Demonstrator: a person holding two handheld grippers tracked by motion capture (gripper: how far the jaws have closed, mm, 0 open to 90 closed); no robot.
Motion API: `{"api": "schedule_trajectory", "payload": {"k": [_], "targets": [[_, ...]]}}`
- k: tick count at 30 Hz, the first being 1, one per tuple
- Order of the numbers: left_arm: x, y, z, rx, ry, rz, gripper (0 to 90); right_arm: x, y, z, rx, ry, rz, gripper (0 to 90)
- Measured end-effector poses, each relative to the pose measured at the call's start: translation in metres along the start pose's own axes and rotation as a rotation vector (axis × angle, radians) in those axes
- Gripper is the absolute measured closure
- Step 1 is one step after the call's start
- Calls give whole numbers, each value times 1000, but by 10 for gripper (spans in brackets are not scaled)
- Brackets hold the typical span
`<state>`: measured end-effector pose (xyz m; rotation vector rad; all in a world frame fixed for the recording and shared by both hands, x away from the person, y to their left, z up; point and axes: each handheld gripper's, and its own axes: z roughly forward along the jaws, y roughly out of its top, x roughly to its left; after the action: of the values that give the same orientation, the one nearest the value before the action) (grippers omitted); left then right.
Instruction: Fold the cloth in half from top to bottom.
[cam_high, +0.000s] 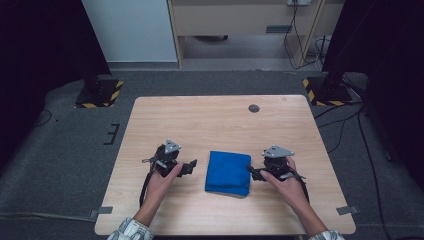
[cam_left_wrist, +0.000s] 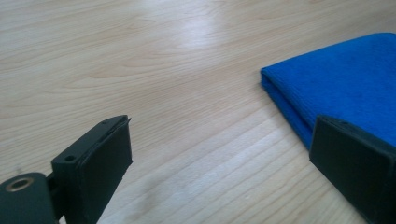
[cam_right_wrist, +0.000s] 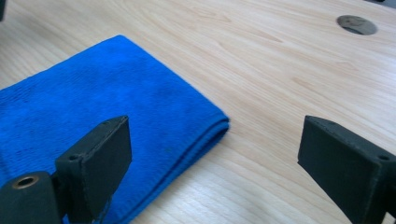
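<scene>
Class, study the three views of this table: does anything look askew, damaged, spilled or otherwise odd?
Nothing stands out. The blue cloth lies neatly folded and flat on the wooden table, its edges stacked evenly. The left gripper and right gripper sit open on either side of it, holding nothing.

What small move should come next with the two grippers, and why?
Probably bring both grippers inward to the cloth's side edges. The left gripper and right gripper flank the folded cloth with jaws open, neither holding it, so closing the gap comes before any grasp.

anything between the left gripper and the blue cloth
Nothing: in the high view only bare wooden table separates the left gripper from the folded blue cloth; its open fingers hold nothing.
</scene>
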<state>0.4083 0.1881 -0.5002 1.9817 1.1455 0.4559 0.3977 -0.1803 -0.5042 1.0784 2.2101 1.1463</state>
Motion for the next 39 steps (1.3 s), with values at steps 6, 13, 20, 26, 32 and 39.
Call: {"api": "schedule_trajectory", "payload": {"k": [6,13,20,26,32,39], "targets": [[18,-2,-6,-9,20,-28,53,-10,-1,-4,-7,-20,18,95],[36,-5,-11,-9,44,-57,54,-26,-5,-9,-6,-56,57,96],[44,-7,-12,2,61,-60,54,-38,-8,-12,-2,-84,75,100],[53,-8,-16,-5,76,-74,54,-51,-12,-17,2,-114,105,99],[59,-9,-18,-4,85,-81,55,-67,-18,-23,0,-150,139,99],[64,-12,-13,29,97,-67,56,-83,-26,-22,34,-169,180,101]]}}
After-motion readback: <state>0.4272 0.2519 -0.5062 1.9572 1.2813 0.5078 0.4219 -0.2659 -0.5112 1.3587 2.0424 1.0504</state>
